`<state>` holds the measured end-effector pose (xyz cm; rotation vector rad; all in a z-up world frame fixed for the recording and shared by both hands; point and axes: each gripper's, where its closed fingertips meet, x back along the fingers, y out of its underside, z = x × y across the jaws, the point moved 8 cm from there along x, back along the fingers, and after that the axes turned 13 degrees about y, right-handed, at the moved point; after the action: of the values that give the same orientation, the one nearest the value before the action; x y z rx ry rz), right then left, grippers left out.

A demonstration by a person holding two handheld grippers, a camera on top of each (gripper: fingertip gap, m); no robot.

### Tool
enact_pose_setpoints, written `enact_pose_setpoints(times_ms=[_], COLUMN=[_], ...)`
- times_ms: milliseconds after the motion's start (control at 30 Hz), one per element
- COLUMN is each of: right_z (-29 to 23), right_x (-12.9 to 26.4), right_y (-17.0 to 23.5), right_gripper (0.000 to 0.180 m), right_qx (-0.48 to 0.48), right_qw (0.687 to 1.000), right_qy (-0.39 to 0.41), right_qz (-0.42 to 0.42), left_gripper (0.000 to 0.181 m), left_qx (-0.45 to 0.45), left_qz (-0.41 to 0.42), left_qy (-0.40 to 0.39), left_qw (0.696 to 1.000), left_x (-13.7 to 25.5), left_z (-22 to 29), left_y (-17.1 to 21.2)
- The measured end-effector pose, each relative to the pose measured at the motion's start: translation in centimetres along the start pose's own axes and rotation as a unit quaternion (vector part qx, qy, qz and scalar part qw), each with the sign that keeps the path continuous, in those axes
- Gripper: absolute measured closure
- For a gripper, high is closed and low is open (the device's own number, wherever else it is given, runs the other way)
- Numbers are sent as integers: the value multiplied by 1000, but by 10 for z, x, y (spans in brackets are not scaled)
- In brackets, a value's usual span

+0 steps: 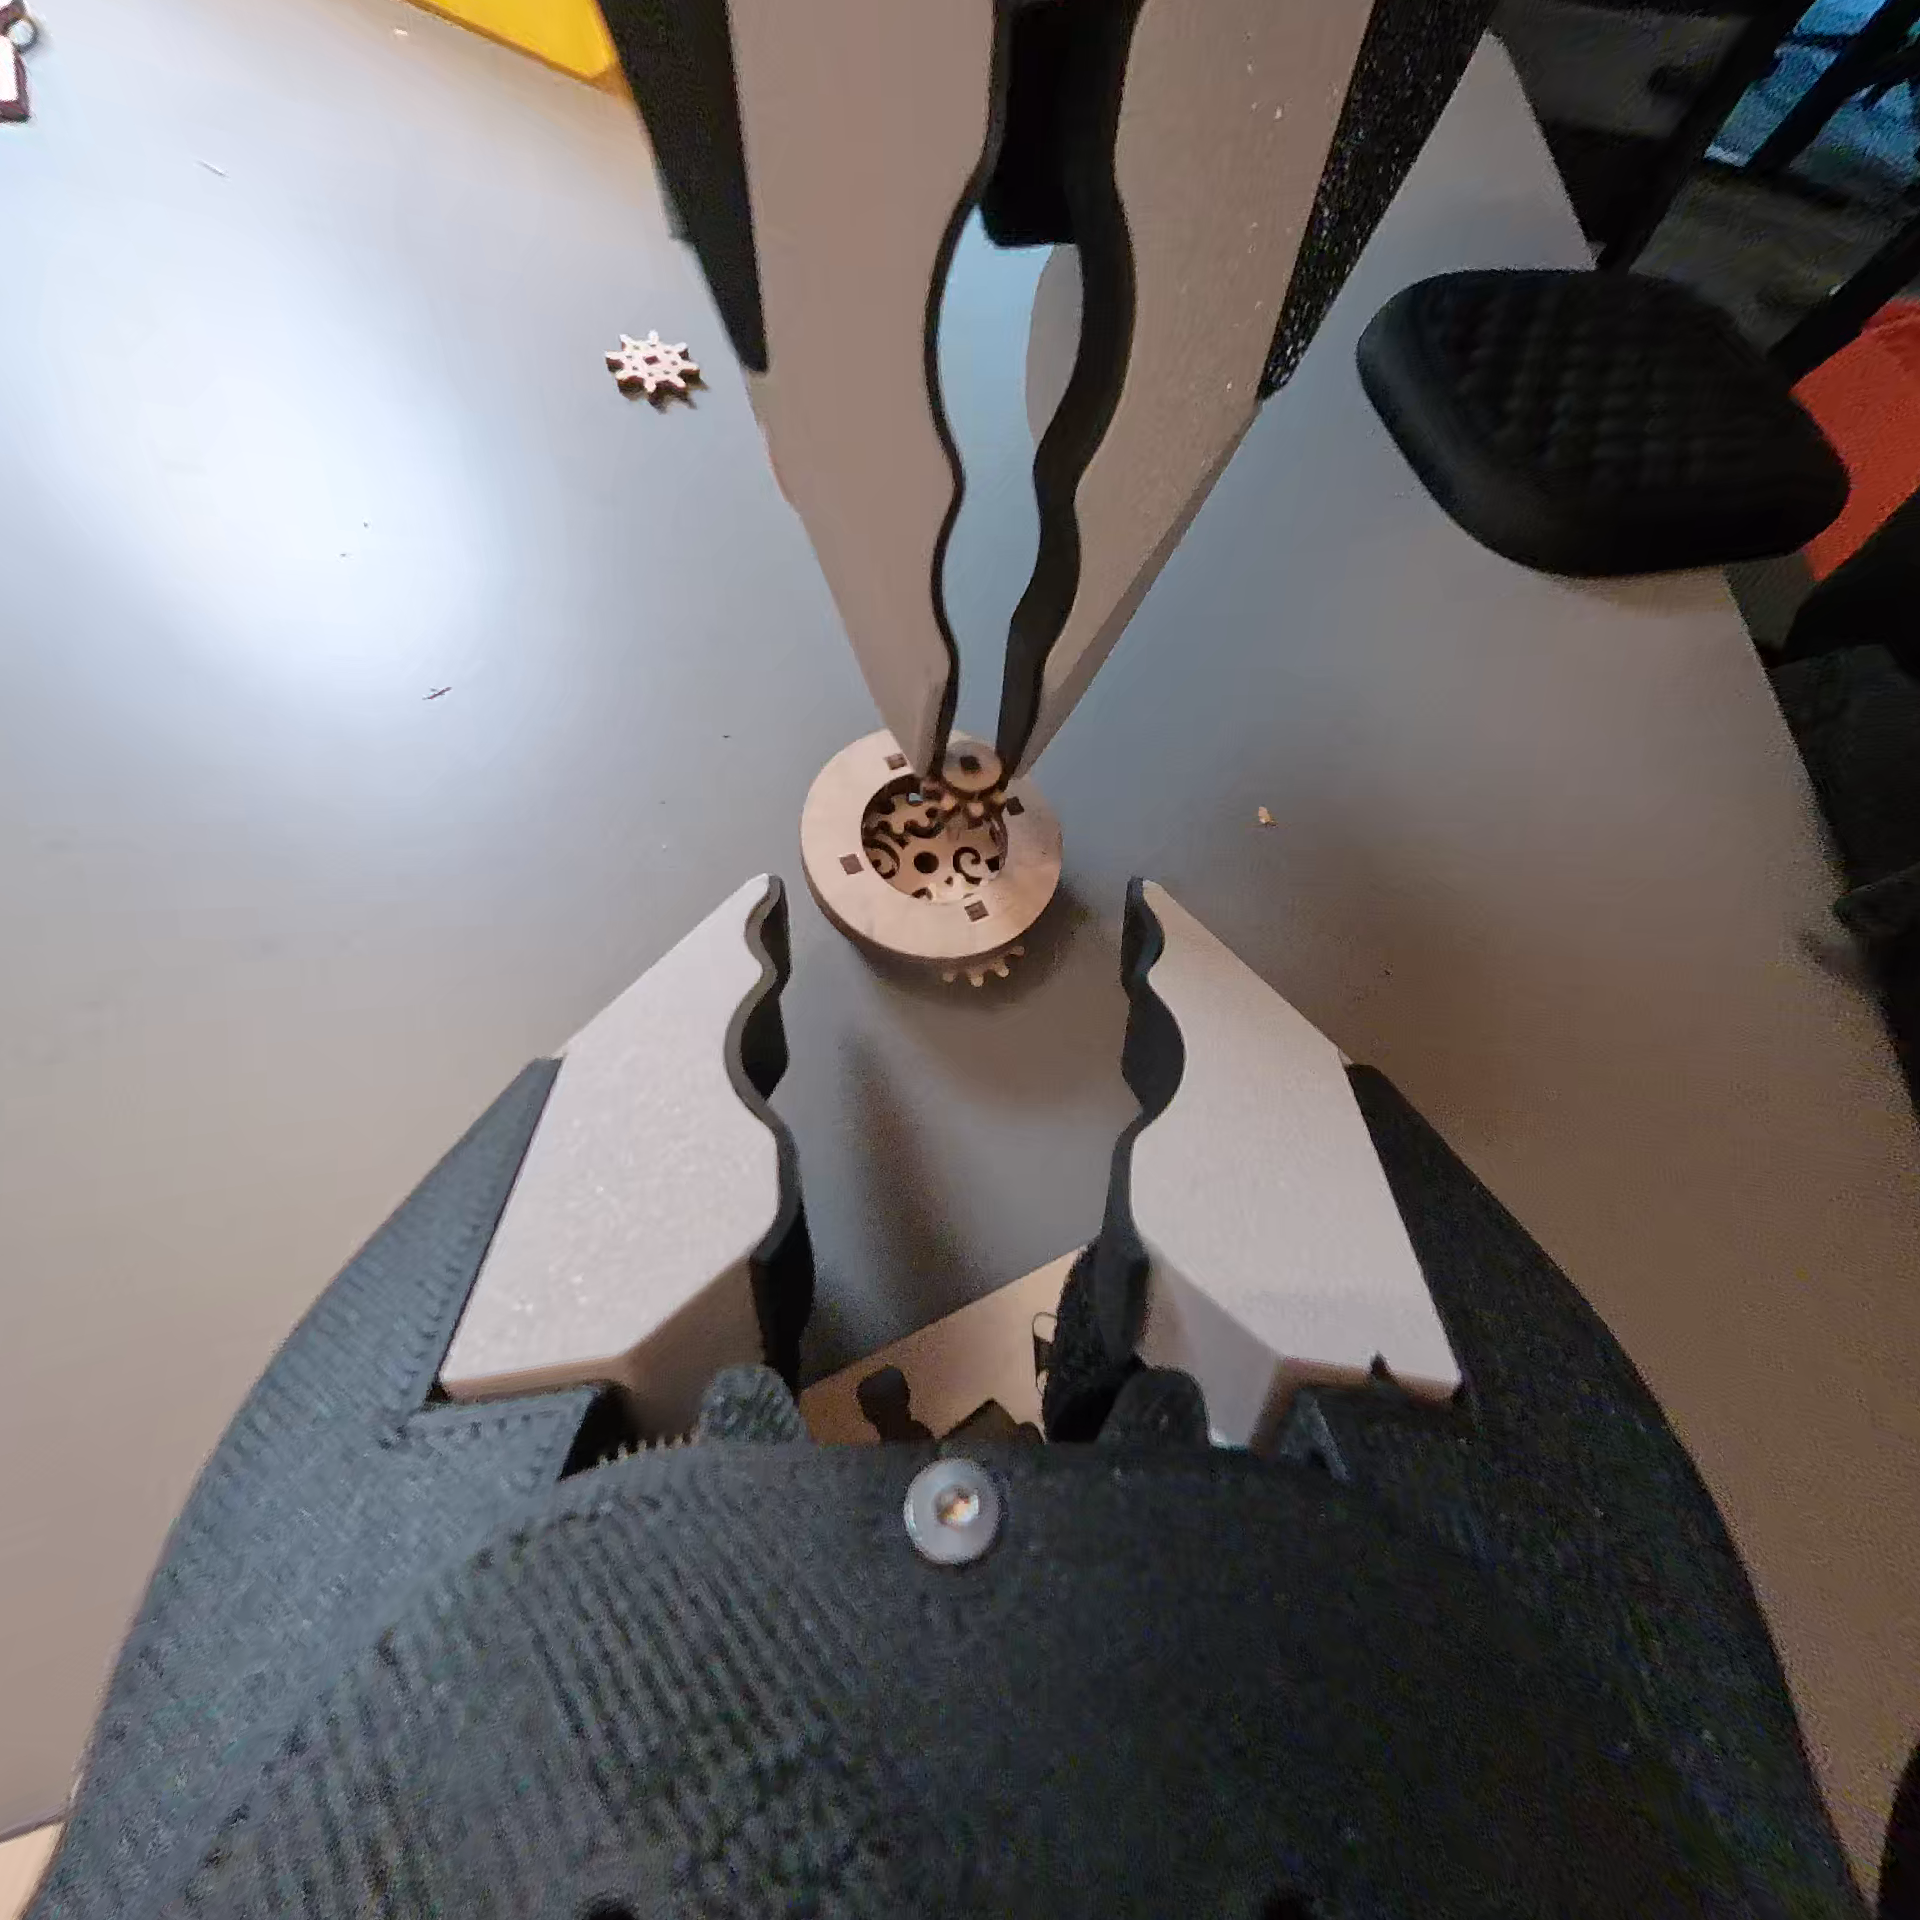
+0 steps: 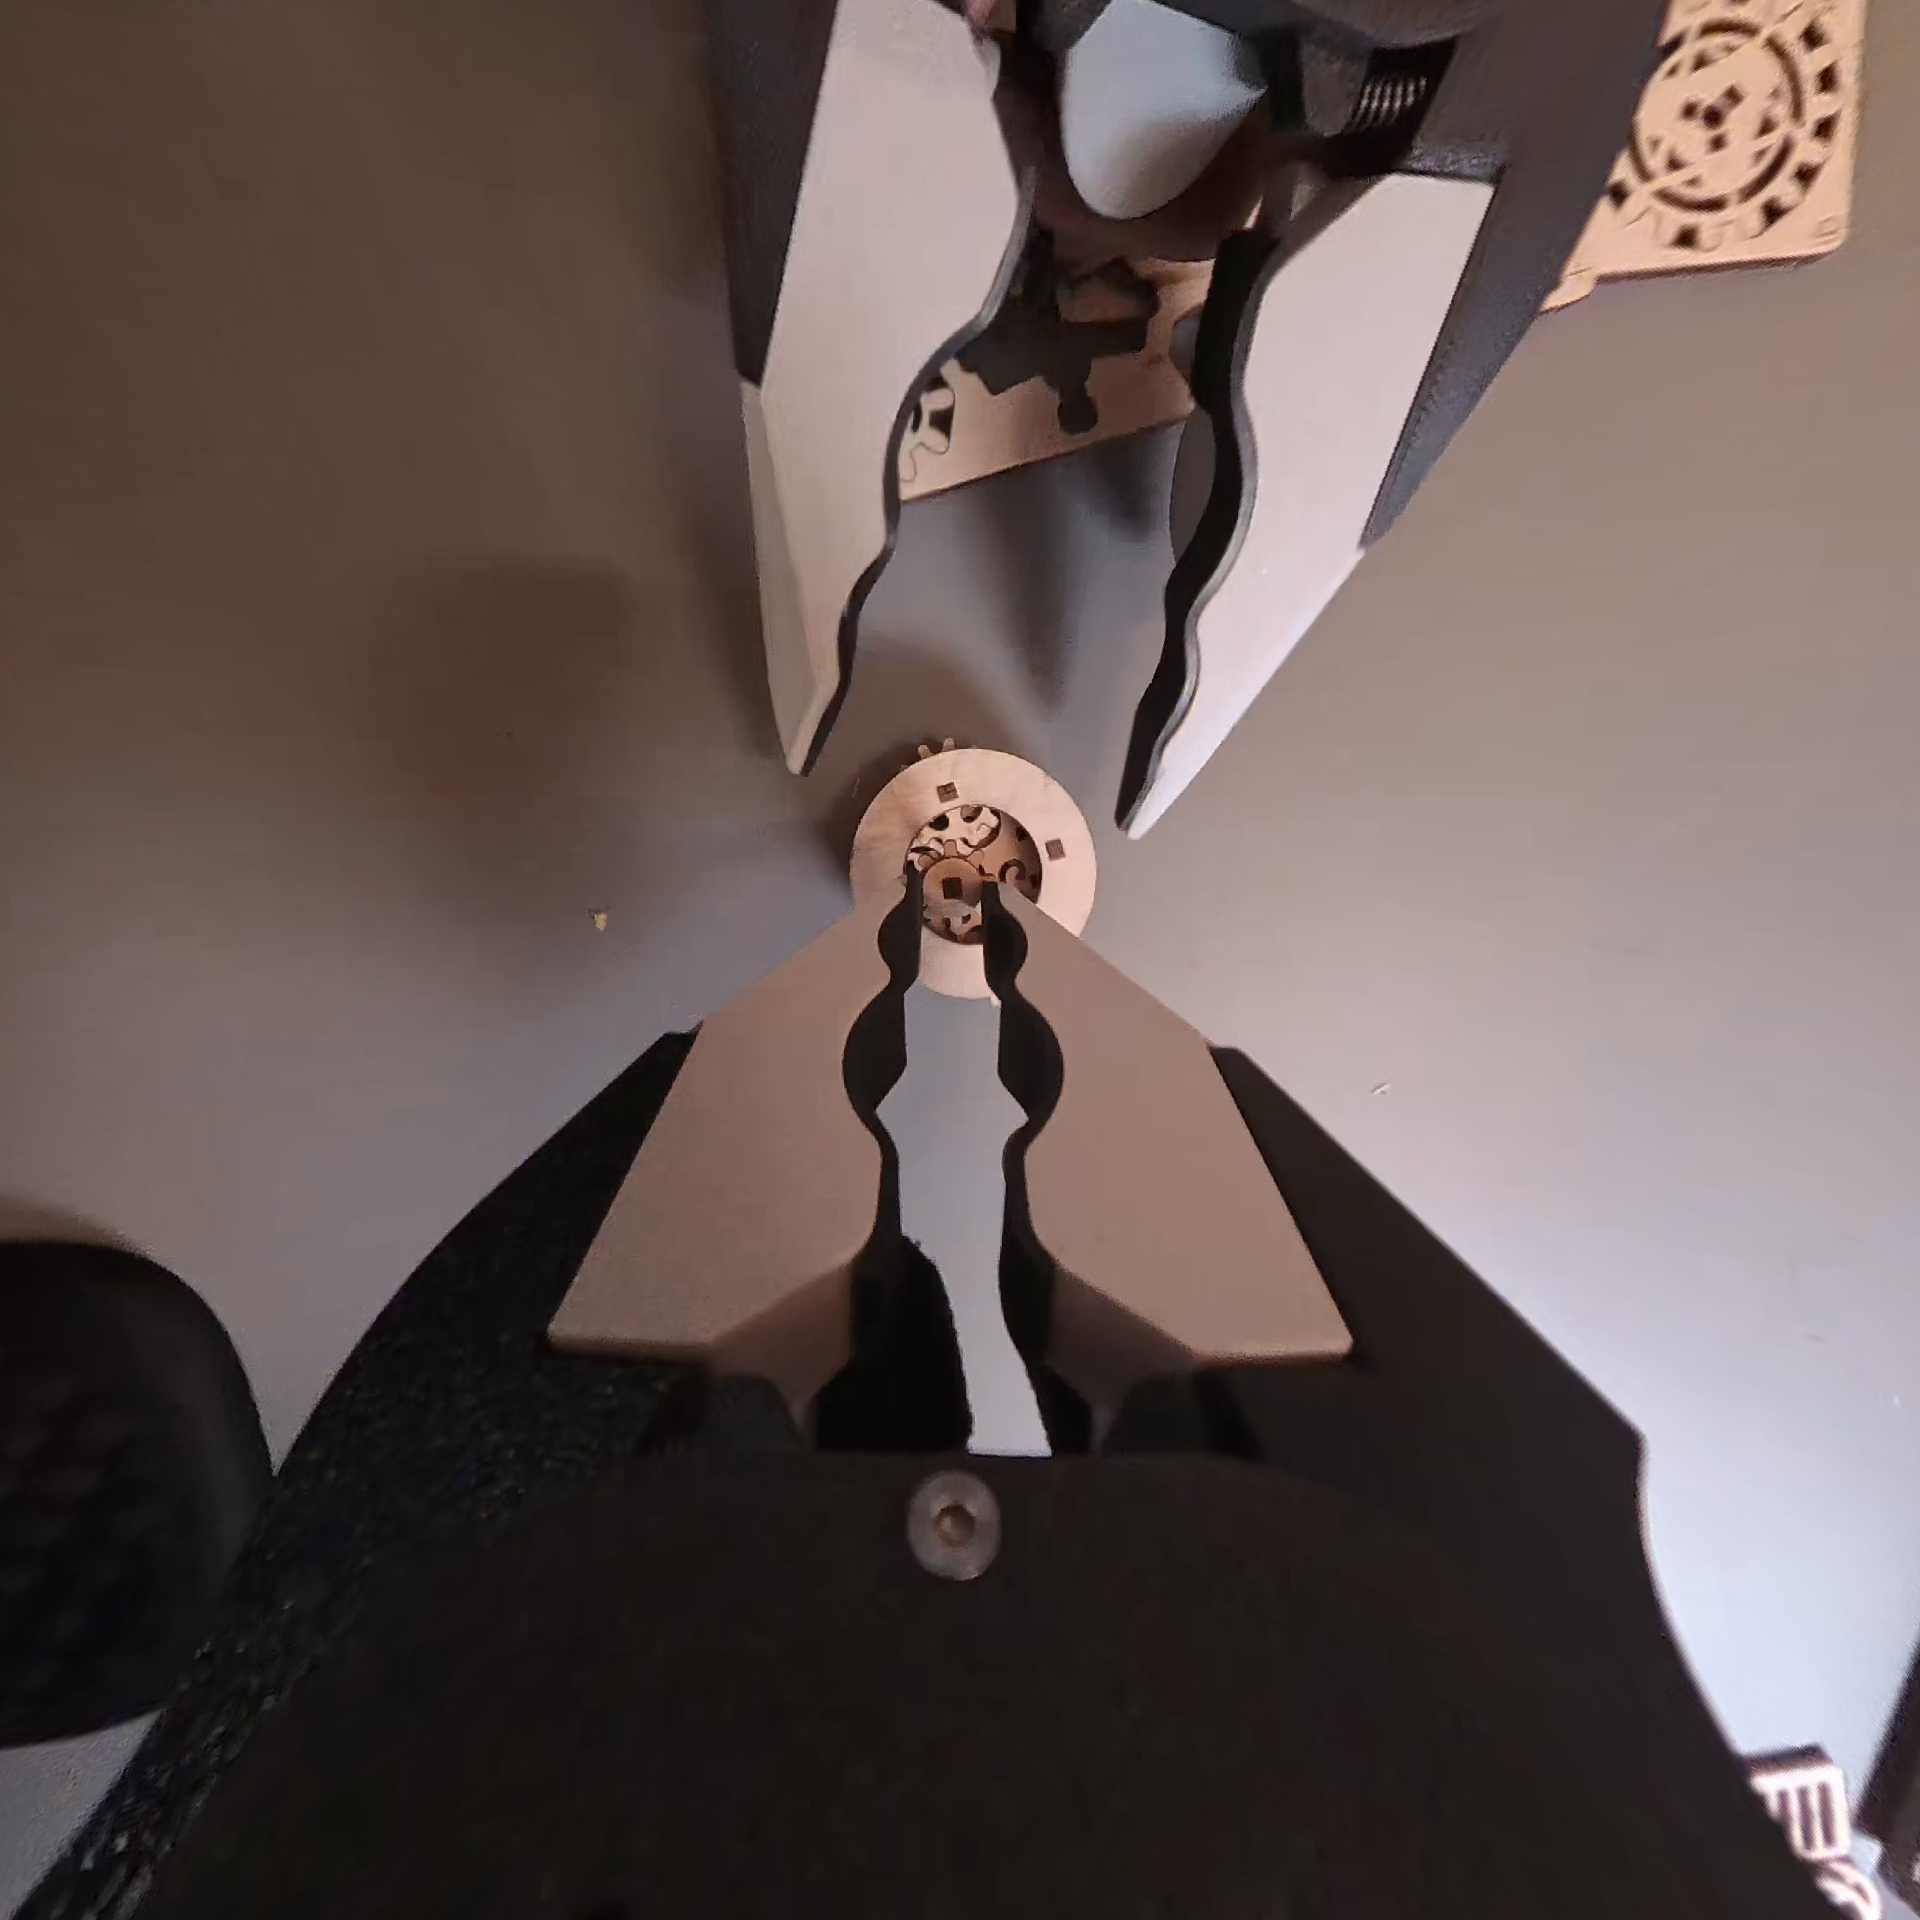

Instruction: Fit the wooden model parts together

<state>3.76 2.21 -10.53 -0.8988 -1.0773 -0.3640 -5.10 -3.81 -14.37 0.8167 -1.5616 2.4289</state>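
A round wooden ring (image 1: 831,847) with small square holes lies flat on the grey table, with gear teeth (image 1: 982,974) showing under its near edge. An ornate cut-out disc (image 1: 925,862) sits inside it. My right gripper (image 1: 977,767) comes down from above and is shut on a small wooden gear (image 1: 971,774), holding it at the ring's opening. In the right wrist view the gripper (image 2: 950,885) pinches the gear (image 2: 948,883) over the ring (image 2: 883,821). My left gripper (image 1: 954,888) is open and empty, its fingers on either side of the ring's near edge; it also shows in the right wrist view (image 2: 966,800).
A loose toothed wooden piece (image 1: 652,364) lies at far left. Laser-cut wooden sheets (image 2: 1039,416) (image 2: 1725,135) lie behind the left gripper. A black chair seat (image 1: 1590,426) stands past the table's right edge. A yellow object (image 1: 530,26) is at the far edge. My two grippers' fingertips are within a few centimetres of each other.
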Motion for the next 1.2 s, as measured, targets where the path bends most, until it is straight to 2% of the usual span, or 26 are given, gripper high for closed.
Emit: enact_pose_setpoints(times_ms=[233,667,1200], right_z=[4,4,0], right_x=[-12,-16,-23], right_y=[1,-2,-4], right_gripper=[169,171,170], right_qx=[13,21,81], right_qw=[999,999,995], right_qy=[-15,-24,-10], right_qz=[-39,-37,-65], left_gripper=[121,131,132], left_qx=[-2,-3,0], left_qz=[-26,-37,-41], left_qy=[-10,-14,-12], left_qw=[1000,999,999], left_x=[-10,-12,-13], left_z=[-4,-5,-6], left_y=[4,5,5])
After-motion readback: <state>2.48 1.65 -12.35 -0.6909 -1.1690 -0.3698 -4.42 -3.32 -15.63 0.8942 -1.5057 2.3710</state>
